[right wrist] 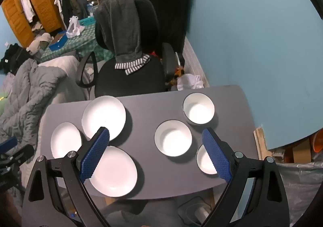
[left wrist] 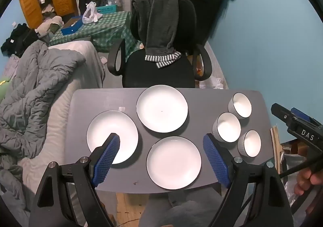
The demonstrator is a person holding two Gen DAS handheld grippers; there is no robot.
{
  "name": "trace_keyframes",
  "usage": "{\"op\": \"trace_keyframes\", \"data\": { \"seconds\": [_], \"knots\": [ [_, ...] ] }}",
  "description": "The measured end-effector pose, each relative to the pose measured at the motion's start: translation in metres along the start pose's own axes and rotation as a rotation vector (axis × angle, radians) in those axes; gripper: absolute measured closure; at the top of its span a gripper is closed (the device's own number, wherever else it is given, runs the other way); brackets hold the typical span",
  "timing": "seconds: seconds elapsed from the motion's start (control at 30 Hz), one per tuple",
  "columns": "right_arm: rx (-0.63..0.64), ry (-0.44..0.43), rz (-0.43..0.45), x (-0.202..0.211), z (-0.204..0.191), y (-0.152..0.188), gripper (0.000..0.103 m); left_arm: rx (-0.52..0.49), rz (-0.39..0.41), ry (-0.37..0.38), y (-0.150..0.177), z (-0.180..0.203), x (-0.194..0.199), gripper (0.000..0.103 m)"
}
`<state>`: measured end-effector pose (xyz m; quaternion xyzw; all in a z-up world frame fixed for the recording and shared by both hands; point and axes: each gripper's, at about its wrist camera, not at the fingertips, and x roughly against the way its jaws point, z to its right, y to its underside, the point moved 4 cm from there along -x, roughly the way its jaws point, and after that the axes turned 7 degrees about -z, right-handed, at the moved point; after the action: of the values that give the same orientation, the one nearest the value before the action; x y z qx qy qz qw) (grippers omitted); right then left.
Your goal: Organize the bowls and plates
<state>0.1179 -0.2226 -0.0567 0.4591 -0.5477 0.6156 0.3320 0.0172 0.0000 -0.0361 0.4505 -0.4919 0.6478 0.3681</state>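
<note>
A: White glaze, dark rims: three plates sit on the left half of the grey surface point(left wrist: 201, 104). The far plate point(left wrist: 162, 108) is near the back edge, the left plate point(left wrist: 109, 132) is beside it toward the bed, and the near plate point(left wrist: 173, 162) lies by the front edge. They lie close together, each flat on its own, none stacked.

B: And the bowls?

A: Three white bowls on the right half, in a loose line from back to front: the far bowl point(left wrist: 240, 105), the middle bowl point(left wrist: 227, 127) and the near bowl point(left wrist: 249, 143). All upright. The middle and near ones look almost touching; I cannot tell if they do.

B: The grippers?

A: The left hand-held gripper point(left wrist: 161, 140) hangs above the plates with its blue-padded jaws spread wide and nothing between them. The right hand-held gripper point(right wrist: 155, 133) is above the bowls, jaws equally wide apart, holding nothing; its right pad covers part of the near bowl in its own camera. Both point steeply down at the surface.

B: Around that?

A: A black office chair point(left wrist: 159, 73) faces the far edge, with a grey garment point(left wrist: 161, 25) with a striped hem draped over its back. A bed with a grey duvet point(left wrist: 38, 85) is on the left, a blue wall point(left wrist: 262, 35) on the right.
</note>
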Motion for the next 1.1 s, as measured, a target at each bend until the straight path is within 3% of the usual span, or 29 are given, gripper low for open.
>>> {"op": "trace_keyframes", "data": {
  "seconds": [0.47, 0.53, 1.1],
  "knots": [
    [-0.002, -0.009, -0.004, -0.002, 0.004, -0.001, 0.012, -0.032, 0.011, 0.018, 0.002, 0.02, -0.007, 0.017],
    [-0.005, -0.01, -0.007, -0.003, 0.003, -0.002, 0.012, -0.015, 0.013, 0.043, -0.003, 0.003, 0.001, 0.017],
    [-0.007, -0.008, -0.008, -0.003, 0.001, -0.001, 0.012, -0.006, 0.004, 0.078, -0.003, -0.004, 0.002, 0.017]
  ]
}}
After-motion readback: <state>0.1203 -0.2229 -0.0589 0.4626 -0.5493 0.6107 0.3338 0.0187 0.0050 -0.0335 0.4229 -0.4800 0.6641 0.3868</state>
